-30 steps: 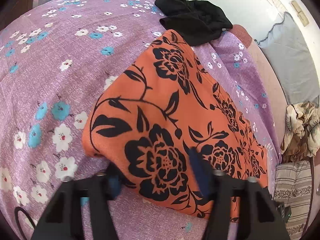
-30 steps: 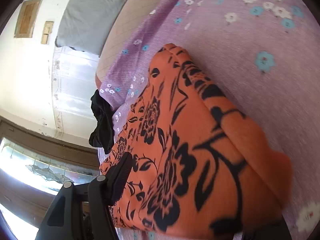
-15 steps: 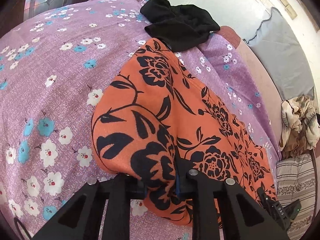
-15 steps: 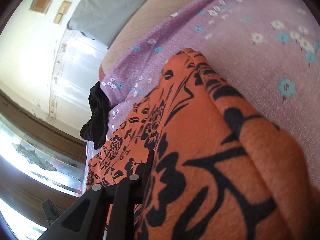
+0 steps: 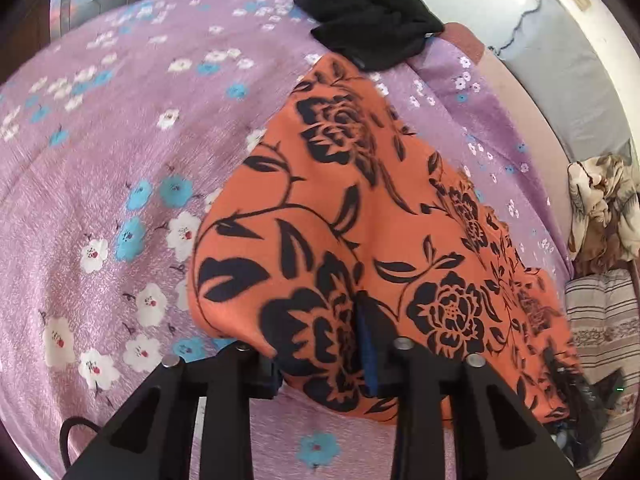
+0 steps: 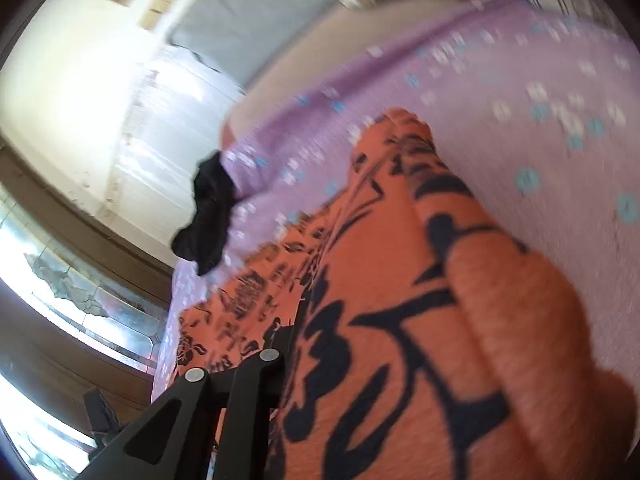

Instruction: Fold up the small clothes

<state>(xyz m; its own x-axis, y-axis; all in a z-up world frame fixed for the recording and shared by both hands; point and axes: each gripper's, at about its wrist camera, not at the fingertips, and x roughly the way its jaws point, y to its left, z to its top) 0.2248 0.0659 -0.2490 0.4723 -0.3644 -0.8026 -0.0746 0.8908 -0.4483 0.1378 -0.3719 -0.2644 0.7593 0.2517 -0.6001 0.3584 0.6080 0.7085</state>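
An orange garment with black flowers [image 5: 360, 200] lies spread on the bed, its near edge bunched and raised. My left gripper [image 5: 320, 360] has a fold of that edge filling the gap between its fingers; the jaws are opening slightly while the pads still touch the cloth. In the right wrist view the same orange garment [image 6: 420, 260] drapes thickly over my right gripper [image 6: 360, 360]. Only its left finger [image 6: 288, 344] shows and the other is buried in cloth. These jaws are easing open too, with cloth still between them.
A purple flowered bedsheet [image 5: 120, 140] covers the bed. A black garment [image 5: 372, 28] lies at the far end, touching the orange one. A grey pillow [image 5: 560, 80], a crumpled beige cloth [image 5: 600, 204] and a striped cushion [image 5: 600, 320] sit to the right. Windows [image 6: 80, 300] are behind.
Both grippers stood open at the garment's near edge, then shut on it. The edge is now bunched and lifted a little, and the right wrist view has tilted up.
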